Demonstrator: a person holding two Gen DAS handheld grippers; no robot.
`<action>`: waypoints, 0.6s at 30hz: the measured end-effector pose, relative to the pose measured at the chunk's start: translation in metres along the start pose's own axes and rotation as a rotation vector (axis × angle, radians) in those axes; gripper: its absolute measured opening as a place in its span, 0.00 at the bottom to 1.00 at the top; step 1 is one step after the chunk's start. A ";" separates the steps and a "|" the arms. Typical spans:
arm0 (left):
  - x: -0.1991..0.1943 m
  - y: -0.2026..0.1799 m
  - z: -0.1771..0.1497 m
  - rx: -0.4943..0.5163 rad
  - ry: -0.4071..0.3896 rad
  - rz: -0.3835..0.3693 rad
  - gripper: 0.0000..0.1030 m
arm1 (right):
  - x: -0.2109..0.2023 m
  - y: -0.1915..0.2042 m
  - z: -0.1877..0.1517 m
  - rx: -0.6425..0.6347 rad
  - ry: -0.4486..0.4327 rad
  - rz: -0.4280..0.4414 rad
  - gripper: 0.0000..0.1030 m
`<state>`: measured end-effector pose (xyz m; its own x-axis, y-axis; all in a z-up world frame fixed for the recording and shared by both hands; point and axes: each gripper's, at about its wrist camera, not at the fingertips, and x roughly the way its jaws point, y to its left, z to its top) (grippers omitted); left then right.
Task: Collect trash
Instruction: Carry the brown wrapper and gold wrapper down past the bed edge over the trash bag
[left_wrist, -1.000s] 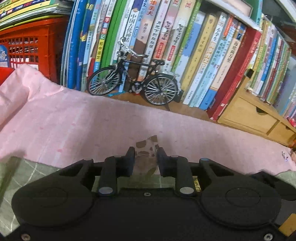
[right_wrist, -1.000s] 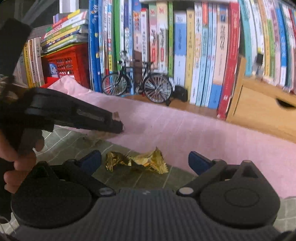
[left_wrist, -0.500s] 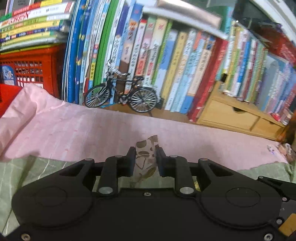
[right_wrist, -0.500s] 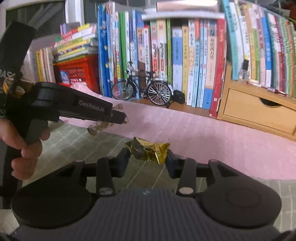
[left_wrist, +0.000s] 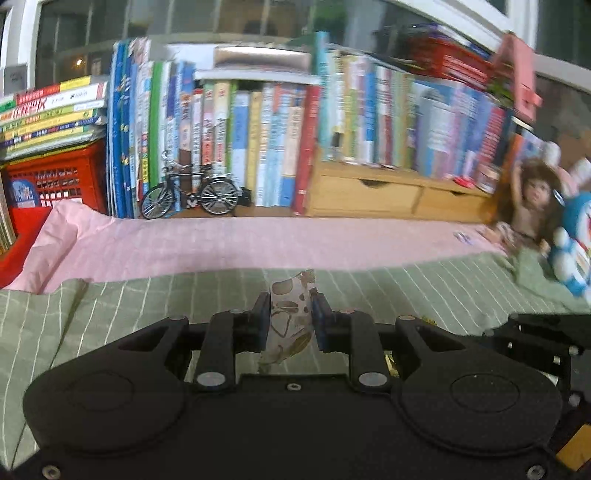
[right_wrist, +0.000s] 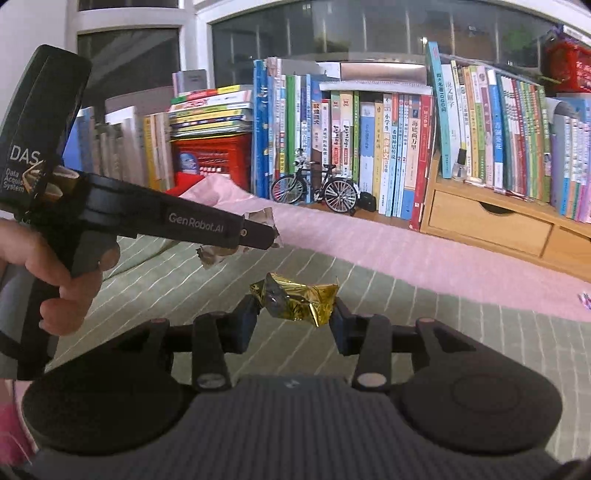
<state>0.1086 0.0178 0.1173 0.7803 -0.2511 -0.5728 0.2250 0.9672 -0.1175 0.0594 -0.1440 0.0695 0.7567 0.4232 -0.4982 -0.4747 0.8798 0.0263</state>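
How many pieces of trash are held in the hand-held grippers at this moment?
2. A brown-patterned wrapper sits clamped in the left hand-held gripper; a crumpled gold foil wrapper sits in the right hand-held gripper. More trash may lie unseen.

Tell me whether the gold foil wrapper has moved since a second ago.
Yes. The gold foil wrapper, then lying on the green checked cloth, is now lifted off it in the right claw.

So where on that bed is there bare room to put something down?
The green striped blanket ahead of both wrappers lies bare, as does the pink sheet along the bookshelf. It is crowded by the doll and blue plush toy.
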 end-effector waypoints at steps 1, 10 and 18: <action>-0.008 -0.006 -0.006 0.012 -0.001 -0.006 0.22 | -0.009 0.002 -0.005 -0.001 0.000 0.000 0.45; -0.070 -0.053 -0.060 0.084 -0.010 -0.061 0.22 | -0.066 0.009 -0.048 0.045 0.021 -0.008 0.45; -0.114 -0.074 -0.103 0.126 -0.054 -0.100 0.22 | -0.107 0.020 -0.082 0.057 0.034 0.007 0.46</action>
<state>-0.0567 -0.0217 0.1078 0.7797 -0.3504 -0.5190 0.3715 0.9260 -0.0671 -0.0677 -0.1892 0.0525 0.7372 0.4231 -0.5268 -0.4534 0.8878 0.0787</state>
